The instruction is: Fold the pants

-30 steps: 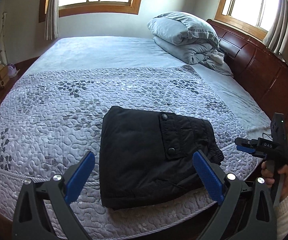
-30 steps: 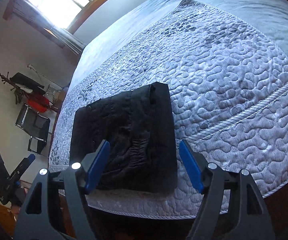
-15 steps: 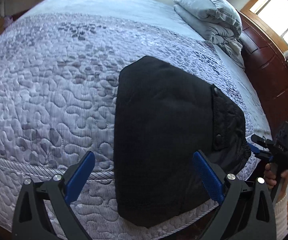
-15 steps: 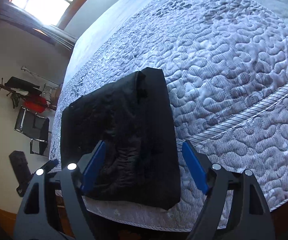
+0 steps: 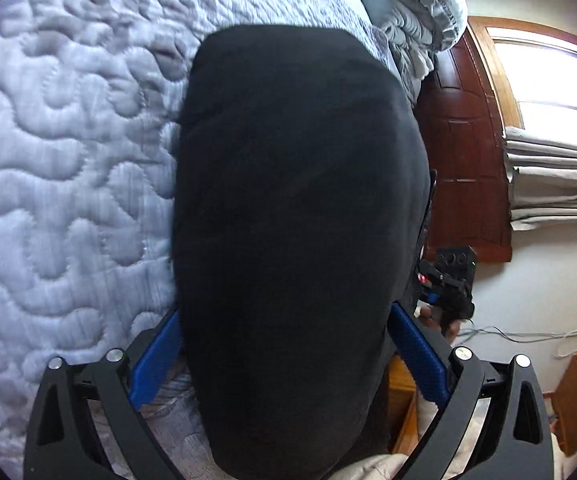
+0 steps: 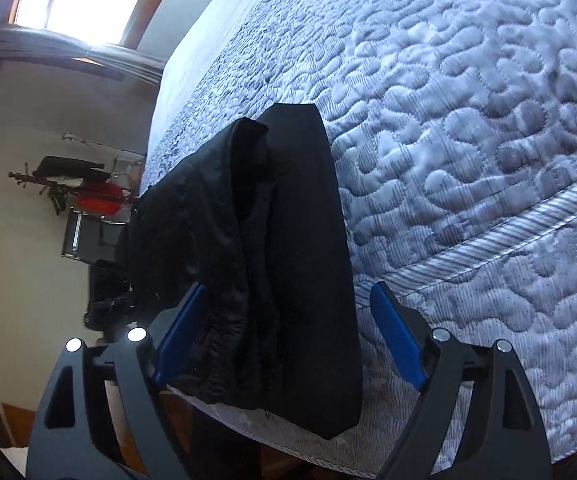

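The black pants (image 5: 296, 208) lie folded into a thick bundle on the quilted bed, near its front edge. My left gripper (image 5: 284, 348) is open, its blue fingers (image 5: 156, 356) straddling the near end of the bundle. My right gripper (image 6: 288, 332) is open too, its blue fingers (image 6: 396, 336) on either side of the bundle's other end (image 6: 272, 264), where the layered folds show. The right gripper also shows in the left wrist view (image 5: 444, 292), beyond the pants. Neither gripper is closed on the cloth.
The grey quilted bedspread (image 5: 60, 184) covers the bed (image 6: 468, 120). A folded grey duvet (image 5: 412, 4) lies at the head by the dark wooden headboard (image 5: 464, 160). A chair and coat rack (image 6: 84, 200) stand by the wall past the bed's edge.
Both grippers moved in close and low over the pants from opposite ends, so their open fingers now straddle the bundle. The pants have not moved.
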`<state>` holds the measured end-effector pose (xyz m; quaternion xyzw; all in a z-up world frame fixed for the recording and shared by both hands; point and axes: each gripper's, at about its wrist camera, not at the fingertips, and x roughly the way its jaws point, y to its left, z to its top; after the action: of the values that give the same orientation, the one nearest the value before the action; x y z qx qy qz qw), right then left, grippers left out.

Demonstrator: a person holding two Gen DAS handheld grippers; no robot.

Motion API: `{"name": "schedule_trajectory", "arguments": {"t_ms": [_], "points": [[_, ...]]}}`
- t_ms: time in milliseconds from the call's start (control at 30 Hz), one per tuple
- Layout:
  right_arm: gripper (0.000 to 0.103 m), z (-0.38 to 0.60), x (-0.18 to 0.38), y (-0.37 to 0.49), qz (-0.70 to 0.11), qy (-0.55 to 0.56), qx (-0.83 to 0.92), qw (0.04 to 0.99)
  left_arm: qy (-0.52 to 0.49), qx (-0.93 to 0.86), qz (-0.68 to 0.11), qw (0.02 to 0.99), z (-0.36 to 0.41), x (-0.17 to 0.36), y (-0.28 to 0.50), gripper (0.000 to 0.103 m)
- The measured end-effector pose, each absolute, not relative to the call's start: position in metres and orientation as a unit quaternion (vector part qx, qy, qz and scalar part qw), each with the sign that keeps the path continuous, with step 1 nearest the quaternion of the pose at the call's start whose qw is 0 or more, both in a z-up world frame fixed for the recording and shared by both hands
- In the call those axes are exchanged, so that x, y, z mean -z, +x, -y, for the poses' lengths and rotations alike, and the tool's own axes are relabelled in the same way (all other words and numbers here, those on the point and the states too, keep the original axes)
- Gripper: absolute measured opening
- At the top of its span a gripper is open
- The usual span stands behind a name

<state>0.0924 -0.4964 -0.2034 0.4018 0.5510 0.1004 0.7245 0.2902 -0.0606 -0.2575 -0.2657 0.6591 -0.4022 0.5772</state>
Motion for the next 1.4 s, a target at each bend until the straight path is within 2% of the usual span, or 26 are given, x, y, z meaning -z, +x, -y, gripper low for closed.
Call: {"name": "schedule_trajectory", "arguments": {"t_ms": [367,467,633,867,900,967,1033,1100,1133,1167,1267,1400], "points": [[0.091,0.515,0.238,0.108,-0.55,0.473,-0.159,0.67,-0.28,0.445,-0.683,0.507,0.083,0.257,0.297,0.099],[0.092,0.519,0.246,0.11,-0.551,0.484,-0.177,0.656,-0.284,0.439,-0.705,0.479,0.091,0.276,0.3,0.099],[0.093,0.517,0.251,0.119,-0.554,0.486,-0.208,0.642,-0.285,0.432,-0.717,0.467,0.114,0.282,0.299,0.099],[0.098,0.495,0.249,0.143,-0.58,0.43,-0.237,0.65,-0.283,0.415,-0.724,0.473,0.128,0.283,0.293,0.099],[0.096,0.496,0.247,0.143,-0.577,0.43,-0.234,0.653,-0.284,0.414,-0.721,0.477,0.128,0.281,0.292,0.099],[0.085,0.497,0.243,0.14,-0.576,0.422,-0.224,0.664,-0.287,0.408,-0.718,0.486,0.127,0.279,0.29,0.099],[0.067,0.5,0.236,0.134,-0.567,0.418,-0.22,0.675,-0.288,0.399,-0.714,0.498,0.126,0.274,0.286,0.097],[0.054,0.498,0.227,0.129,-0.557,0.413,-0.218,0.687,-0.291,0.391,-0.71,0.509,0.126,0.269,0.284,0.091],[0.047,0.497,0.222,0.13,-0.553,0.407,-0.215,0.695,-0.297,0.388,-0.708,0.509,0.125,0.267,0.282,0.083],[0.044,0.496,0.216,0.13,-0.549,0.4,-0.215,0.702,-0.302,0.387,-0.707,0.509,0.124,0.266,0.281,0.074],[0.037,0.493,0.199,0.129,-0.537,0.391,-0.211,0.716,-0.319,0.392,-0.695,0.511,0.122,0.259,0.279,0.058],[0.034,0.485,0.176,0.133,-0.523,0.375,-0.215,0.734,-0.334,0.412,-0.662,0.529,0.121,0.244,0.281,0.049]]}}
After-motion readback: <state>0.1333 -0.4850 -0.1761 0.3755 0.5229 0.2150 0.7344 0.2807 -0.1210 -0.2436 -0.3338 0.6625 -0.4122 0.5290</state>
